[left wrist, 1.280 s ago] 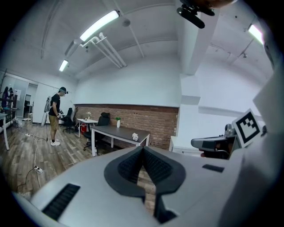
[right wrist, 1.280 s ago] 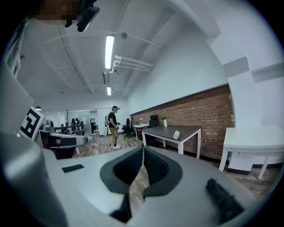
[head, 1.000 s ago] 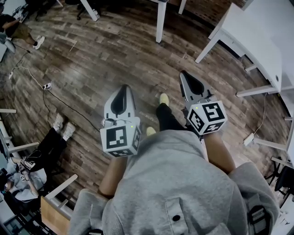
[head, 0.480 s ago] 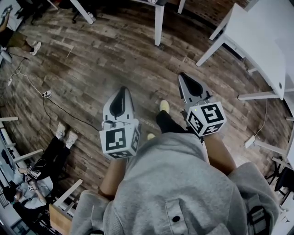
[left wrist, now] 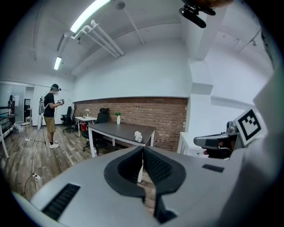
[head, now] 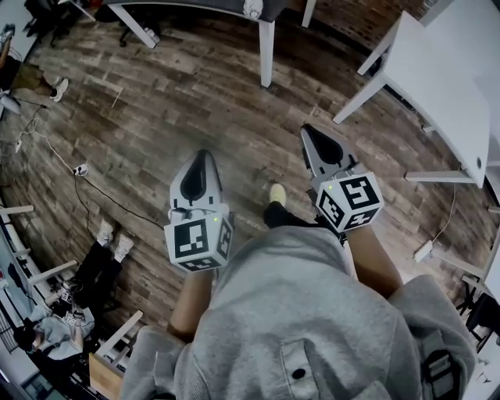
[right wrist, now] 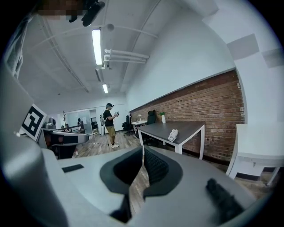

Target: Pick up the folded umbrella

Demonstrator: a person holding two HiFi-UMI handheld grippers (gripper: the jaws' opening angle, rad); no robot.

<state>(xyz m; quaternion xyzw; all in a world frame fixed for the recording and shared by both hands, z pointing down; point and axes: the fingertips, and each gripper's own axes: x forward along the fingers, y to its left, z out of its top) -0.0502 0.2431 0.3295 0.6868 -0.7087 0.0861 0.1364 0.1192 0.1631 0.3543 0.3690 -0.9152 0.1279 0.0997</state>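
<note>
I hold both grippers level over the wood floor, side by side in front of my body. In the head view my left gripper point(head: 203, 156) and right gripper point(head: 307, 129) are both shut with nothing in them. In each gripper view the jaws meet at the tips, on the left gripper point(left wrist: 143, 150) as on the right gripper point(right wrist: 143, 150). Ahead stands a dark table point(head: 195, 6) point(left wrist: 120, 129) point(right wrist: 186, 127). A small white bundle point(head: 252, 8) point(left wrist: 137, 136) point(right wrist: 172, 135) lies at its near corner, too small to tell what it is. Both grippers are well short of it.
A white table point(head: 445, 70) stands at the right, its legs reaching toward my path. Cables and a plug point(head: 78, 168) trail over the floor at the left. A person point(left wrist: 52, 115) point(right wrist: 109, 124) stands far off, and another sits low at the left point(head: 47, 328).
Both grippers have travelled forward together over the floor, still shut. The dark table with the white bundle has come into the top of the head view.
</note>
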